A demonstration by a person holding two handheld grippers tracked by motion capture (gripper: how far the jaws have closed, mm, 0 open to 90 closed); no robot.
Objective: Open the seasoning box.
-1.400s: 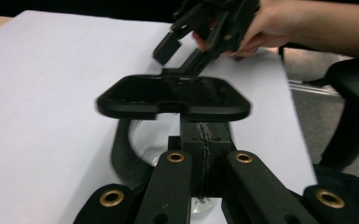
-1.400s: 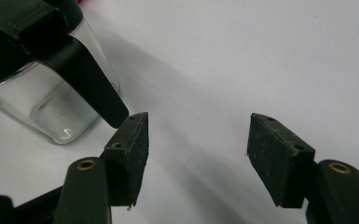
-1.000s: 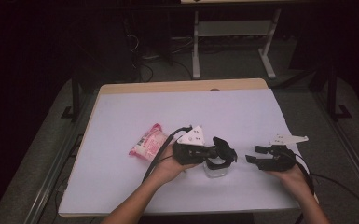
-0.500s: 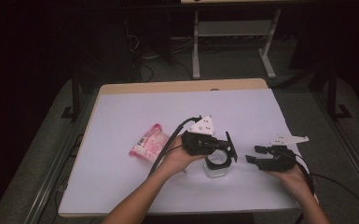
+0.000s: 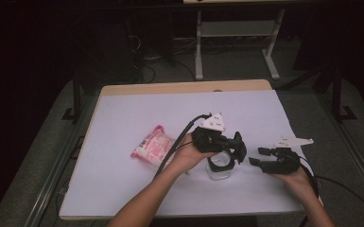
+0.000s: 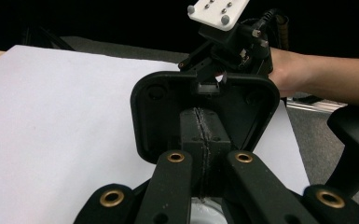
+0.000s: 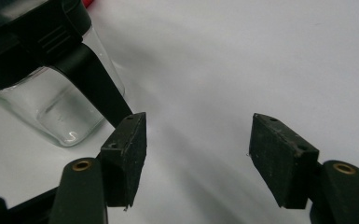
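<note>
A clear glass jar (image 5: pixel 219 169) stands on the white table (image 5: pixel 170 109) near its front edge. Its black lid (image 5: pixel 237 147) is tipped up on edge above the jar's mouth. My left gripper (image 5: pixel 231 146) is shut on the lid. In the left gripper view the jaws (image 6: pixel 208 140) meet on a ridge in the middle of the lid (image 6: pixel 158 116). To the right of the jar my right gripper (image 5: pixel 257 157) rests low over the table, open. Nothing lies between its pads (image 7: pixel 198 154). The jar (image 7: pixel 60 109) stands beyond its left pad.
A pink packet (image 5: pixel 152 145) lies flat on the table to the left of the left hand. The left gripper's cable (image 5: pixel 182 137) loops over the table between the packet and the jar. Metal table legs (image 5: pixel 199 42) stand on the dark floor behind.
The left gripper has moved a little right and away with the lid, and the lid has swung up from the jar to stand on edge. The right gripper has not moved.
</note>
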